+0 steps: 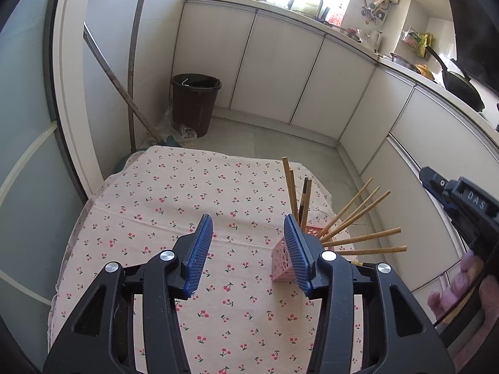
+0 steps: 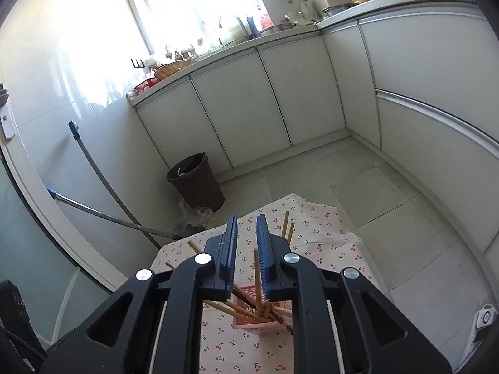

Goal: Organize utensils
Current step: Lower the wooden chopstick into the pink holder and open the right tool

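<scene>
A pink lattice basket [image 1: 280,263] stands on the cherry-print tablecloth [image 1: 156,202], with several wooden chopsticks [image 1: 355,210] fanning out of it to the right and upward. My left gripper [image 1: 247,218] is open just left of the basket, nothing between its blue pads, and its right finger hides part of the basket. The right gripper [image 1: 461,199] shows at the far right edge, held by a hand [image 1: 452,286]. In the right wrist view the right gripper [image 2: 246,218] hovers over the basket [image 2: 249,324] and chopsticks [image 2: 226,307]. Its jaws stand a narrow gap apart, gripping nothing.
A dark brown bin [image 1: 195,103] stands on the floor beyond the table, beside leaning mop handles [image 1: 131,78]. White cabinets [image 1: 271,68] run along the back and right. A black wok [image 1: 461,87] sits on the counter. The cloth drops off at the table's far edge [image 2: 321,215].
</scene>
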Demonstrator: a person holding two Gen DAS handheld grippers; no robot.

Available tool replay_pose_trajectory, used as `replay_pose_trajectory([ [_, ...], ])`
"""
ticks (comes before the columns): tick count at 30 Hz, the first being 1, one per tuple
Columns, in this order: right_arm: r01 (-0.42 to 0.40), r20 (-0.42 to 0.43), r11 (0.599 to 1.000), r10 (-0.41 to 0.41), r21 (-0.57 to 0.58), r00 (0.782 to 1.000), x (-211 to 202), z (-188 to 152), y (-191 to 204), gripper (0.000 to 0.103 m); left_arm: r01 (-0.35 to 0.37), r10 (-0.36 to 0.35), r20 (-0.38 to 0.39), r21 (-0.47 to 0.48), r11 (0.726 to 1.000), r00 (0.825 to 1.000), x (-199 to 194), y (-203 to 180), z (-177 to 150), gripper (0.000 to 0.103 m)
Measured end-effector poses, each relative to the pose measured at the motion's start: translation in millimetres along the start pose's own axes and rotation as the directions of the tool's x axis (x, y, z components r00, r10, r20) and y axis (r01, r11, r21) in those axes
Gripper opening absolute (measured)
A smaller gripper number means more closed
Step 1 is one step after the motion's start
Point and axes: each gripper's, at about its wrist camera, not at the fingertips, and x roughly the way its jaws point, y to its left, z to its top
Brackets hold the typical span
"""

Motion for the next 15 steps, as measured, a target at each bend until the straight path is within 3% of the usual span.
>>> replay_pose_trajectory([
  [6, 0.031, -0.035, 0.999, -0.032, -0.038, 0.999, -9, -15, -1, 0.018, 0.003, -0.004, 0.021, 0.032, 0.999, 1.0, -10, -13, -6, 0.055],
  [9, 0.063, -0.046, 0.996, -0.066, -0.067, 0.997, -15, -27, -5, 0.031, -0.006, 0.003, 0.038, 0.062, 0.998, 0.999, -14, -22, -12, 0.063],
  [11, 0.079, -0.059, 0.994, -0.084, -0.073, 0.995, -19, -36, -11, 0.039, -0.016, 0.012, 0.051, 0.083, 0.996, 0.999, -17, -27, -18, 0.073],
  [15, 0.13, -0.084, 0.988, -0.136, -0.079, 0.987, -23, -49, -22, 0.045, -0.032, 0.026, 0.055, 0.117, 0.993, 0.998, -18, -34, -29, 0.077],
])
